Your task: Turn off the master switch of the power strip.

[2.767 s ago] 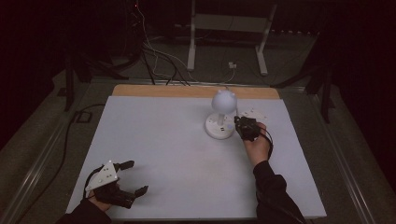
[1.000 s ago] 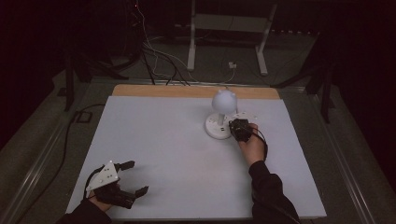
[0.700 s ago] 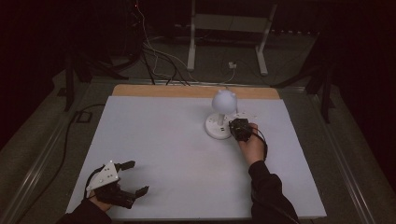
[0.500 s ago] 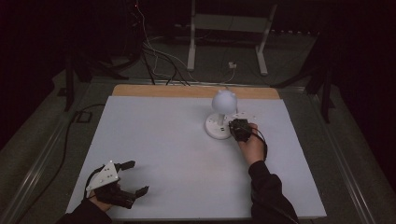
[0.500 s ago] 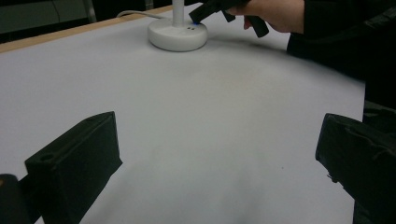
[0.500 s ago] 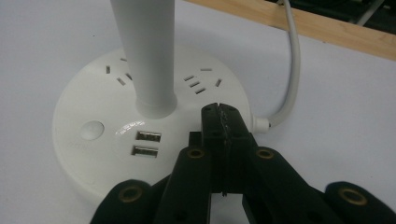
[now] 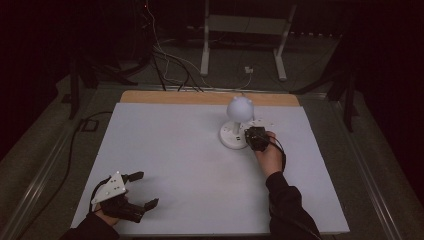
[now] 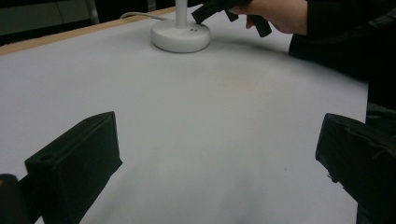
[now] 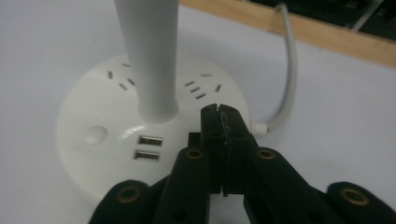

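Pressing your right claw (image 9: 219, 112) over the round base of a white desk lamp (image 7: 235, 134), you keep its two black jaws squeezed together, tips touching with nothing between them. From the right gripper view, the base is smooth glossy plastic, a flat disc with slotted socket holes, two metal-lined USB ports (image 9: 148, 147) and a shallow round button (image 9: 95, 134); a tapered white stem rises from its middle and a white cord (image 9: 289, 70) curves off toward the wooden strip at the far edge. The lamp stands on the far right part of the matte white tabletop (image 7: 175, 150), its head a frosted globe (image 7: 240, 107) in the high view.

Your left claw (image 7: 140, 189) rests near the front left corner, well apart from the lamp, its jaws spread wide and empty, a grey three-cornered plate on top. From the left gripper view, both blocky jaws are cut off by the frame edges, and the lamp's stem leaves the top of the picture. The dark surroundings beyond the tabletop are hard to make out; cables and a pale metal stand (image 7: 245, 30) show faintly on the floor.

Compared with nearly three seconds ago, your right hand (image 7: 270, 155) has moved closer to the lamp base; your left has stayed put.
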`<state>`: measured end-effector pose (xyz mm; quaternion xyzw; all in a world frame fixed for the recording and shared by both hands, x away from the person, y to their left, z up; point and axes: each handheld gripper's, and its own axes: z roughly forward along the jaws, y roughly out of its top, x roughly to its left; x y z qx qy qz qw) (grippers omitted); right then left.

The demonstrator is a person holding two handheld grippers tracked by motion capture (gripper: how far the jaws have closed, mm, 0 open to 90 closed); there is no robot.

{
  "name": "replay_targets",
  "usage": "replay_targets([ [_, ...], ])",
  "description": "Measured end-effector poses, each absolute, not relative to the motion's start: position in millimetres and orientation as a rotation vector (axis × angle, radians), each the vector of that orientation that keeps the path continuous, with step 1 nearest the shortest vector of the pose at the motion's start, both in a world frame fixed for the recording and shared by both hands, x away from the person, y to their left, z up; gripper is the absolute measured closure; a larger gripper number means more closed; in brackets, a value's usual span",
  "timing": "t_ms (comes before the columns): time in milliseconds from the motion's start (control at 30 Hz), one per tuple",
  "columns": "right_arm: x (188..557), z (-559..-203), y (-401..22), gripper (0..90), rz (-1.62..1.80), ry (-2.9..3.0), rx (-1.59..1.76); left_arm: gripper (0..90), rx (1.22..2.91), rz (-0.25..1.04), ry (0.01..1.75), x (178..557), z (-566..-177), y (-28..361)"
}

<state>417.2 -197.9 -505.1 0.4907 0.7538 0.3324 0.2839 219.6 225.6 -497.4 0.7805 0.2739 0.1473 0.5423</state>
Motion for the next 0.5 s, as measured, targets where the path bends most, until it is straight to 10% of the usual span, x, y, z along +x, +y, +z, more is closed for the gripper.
replay_targets([
  [333,415,-502,-205,74.9,0.935,1.952,1.324,0.4,1.851,0.349,0.651,220,-497,227],
  [500,411,-490,-211,44.1,1.039,1.965,1.296,0.4,1.854,0.351,0.648,219,-497,226],
])
